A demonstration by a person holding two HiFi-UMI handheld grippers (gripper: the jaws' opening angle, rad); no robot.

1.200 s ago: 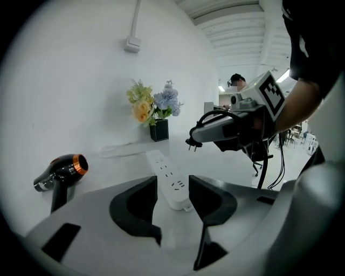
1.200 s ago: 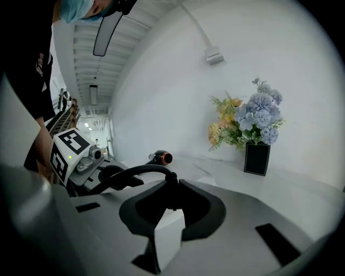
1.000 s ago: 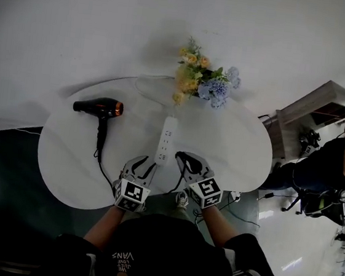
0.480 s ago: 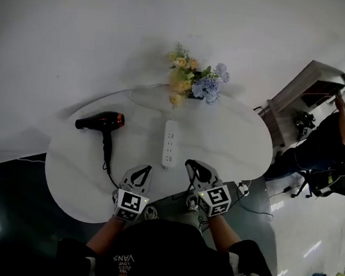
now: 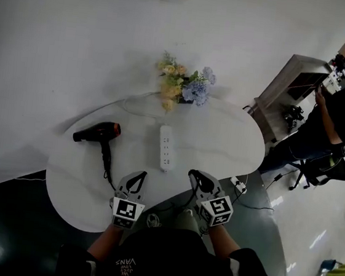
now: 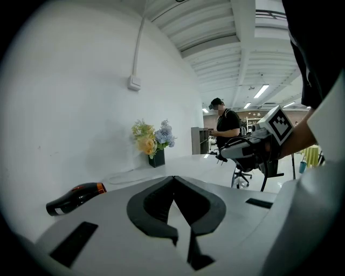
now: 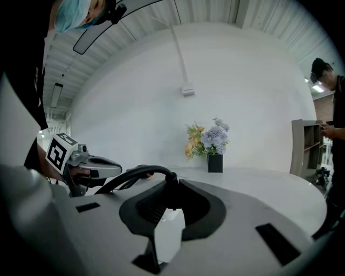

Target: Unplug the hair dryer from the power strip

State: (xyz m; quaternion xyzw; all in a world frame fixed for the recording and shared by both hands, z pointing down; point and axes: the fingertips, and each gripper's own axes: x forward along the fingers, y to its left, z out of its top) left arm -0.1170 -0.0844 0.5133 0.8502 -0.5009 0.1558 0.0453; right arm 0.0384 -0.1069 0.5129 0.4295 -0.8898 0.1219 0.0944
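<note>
Starting at the right tongs (image 7: 172,186): they are seen clamped narrow on the black plug (image 7: 168,179) of the hair dryer (image 5: 97,132), with the black cord (image 7: 139,170) arching out of the grip to the left. In the head view the plug is held over the near edge of the white surface (image 5: 234,141), apart from the power strip (image 5: 166,147) (no contact between plug and strip is seen). The left tongs (image 6: 173,178) are pressed fully together, tips meeting, with nothing between them. They are held at the same near edge, beside the right pair.

The cord is traced in the head view from the dryer's handle toward the near edge, where it passes by the left tongs. Its run from there to the plug is partly hidden.

The hair dryer is lying on its side on the left part of the surface, with its orange-ringed end toward the strip, well apart from both tongs. The power strip is laid in the middle of the surface, its long axis running away from the person holding the tongs.

Yellow and blue flowers (image 5: 182,83) in a dark vase are set at the far edge, against the white wall (image 5: 79,31). A second person (image 5: 336,116) is standing off to the right, near a grey cabinet (image 5: 290,86).
</note>
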